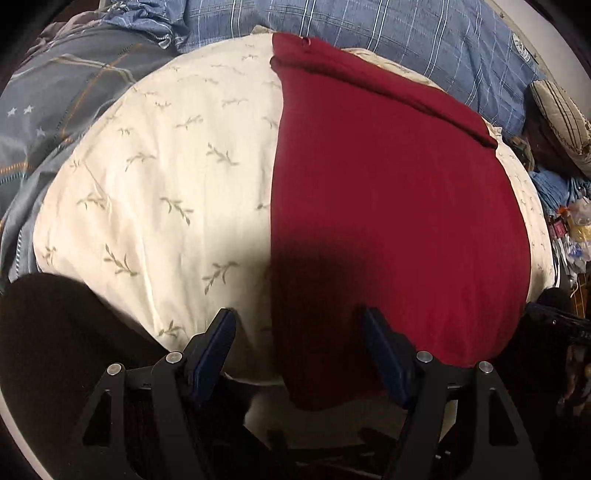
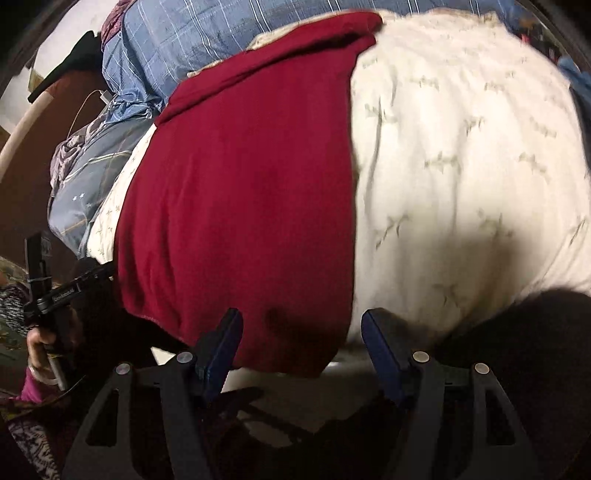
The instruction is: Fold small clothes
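Observation:
A dark red garment (image 1: 388, 206) lies flat on a cream pillow with a leaf print (image 1: 166, 177). Its near edge hangs over the pillow's front. My left gripper (image 1: 300, 325) is open and empty, just above the garment's near left corner. In the right wrist view the same red garment (image 2: 240, 192) covers the left part of the cream pillow (image 2: 461, 166). My right gripper (image 2: 302, 325) is open and empty over the garment's near right corner. The left gripper (image 2: 48, 295) shows at the far left, held by a hand.
Blue checked bedding (image 1: 388, 33) lies behind the pillow. A grey-blue starred quilt (image 1: 55, 103) lies at the left. A striped cushion (image 1: 561, 118) and clutter (image 1: 572, 229) sit at the right. A white charger cable (image 2: 92, 103) lies by the bedding.

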Motion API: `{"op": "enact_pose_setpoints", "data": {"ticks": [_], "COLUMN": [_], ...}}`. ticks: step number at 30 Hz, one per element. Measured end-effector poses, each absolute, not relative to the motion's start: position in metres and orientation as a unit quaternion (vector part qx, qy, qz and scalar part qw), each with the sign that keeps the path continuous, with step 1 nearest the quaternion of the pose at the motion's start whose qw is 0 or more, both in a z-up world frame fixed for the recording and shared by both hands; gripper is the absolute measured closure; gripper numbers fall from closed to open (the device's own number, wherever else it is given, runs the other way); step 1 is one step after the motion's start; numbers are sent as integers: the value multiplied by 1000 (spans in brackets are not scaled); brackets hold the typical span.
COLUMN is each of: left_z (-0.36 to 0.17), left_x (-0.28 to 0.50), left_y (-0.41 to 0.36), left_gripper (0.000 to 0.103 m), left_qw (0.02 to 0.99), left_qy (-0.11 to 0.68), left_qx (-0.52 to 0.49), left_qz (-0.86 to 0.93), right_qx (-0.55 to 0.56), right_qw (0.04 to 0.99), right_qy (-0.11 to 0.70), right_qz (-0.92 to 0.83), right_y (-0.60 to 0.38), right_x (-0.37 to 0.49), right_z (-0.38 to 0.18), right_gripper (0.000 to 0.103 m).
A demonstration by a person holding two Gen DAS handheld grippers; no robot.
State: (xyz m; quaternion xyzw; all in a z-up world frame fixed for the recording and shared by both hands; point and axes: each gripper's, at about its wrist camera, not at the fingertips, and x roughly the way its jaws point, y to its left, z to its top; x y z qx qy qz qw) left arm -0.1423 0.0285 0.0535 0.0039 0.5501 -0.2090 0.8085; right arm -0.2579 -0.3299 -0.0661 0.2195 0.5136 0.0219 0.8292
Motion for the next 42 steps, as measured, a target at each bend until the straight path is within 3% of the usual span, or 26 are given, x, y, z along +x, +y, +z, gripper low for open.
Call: {"op": "enact_pose_setpoints", "data": {"ticks": [14,26,28,29,30,31,32,33,42], "left_z": [37,22,21,20,20,20,21,23,90], "left_x": [-135,-128,-129,-130,-133,-134,-136,-137,-131], "left_y": [19,12,10,8,7,8,7,7,26], "left_gripper": [32,40,43,51,65,72,85,95,97], "left_qw": [788,772,774,775,774,774,772,772,800], "left_qy": [577,596,595,595,595,595,594,592,518], "left_qx": [7,-4,-1,6,10,13,15,17,-46], "left_qz": [-214,-221,-215,-213,-214,-218,-226,-233,-300], "right_qx": [238,241,224,211,198,192,191,188,209], "right_qw": [793,786,779,779,783,788,792,798,846], "right_qy": [560,565,581,586,583,576,568,560,461], "right_qz": [35,74,70,75,87,103,116,119,164], "right_y": [-325,-309,-301,-295,-289,-284,-281,-278,-282], "right_x": [-248,-240,-235,-234,-233,-234,-234,-236,-245], "right_z": [-89,-94,-99,-99,-96,-92,-88,-83,-14], "right_gripper": [34,37,48,59,66,85,90,90,91]}}
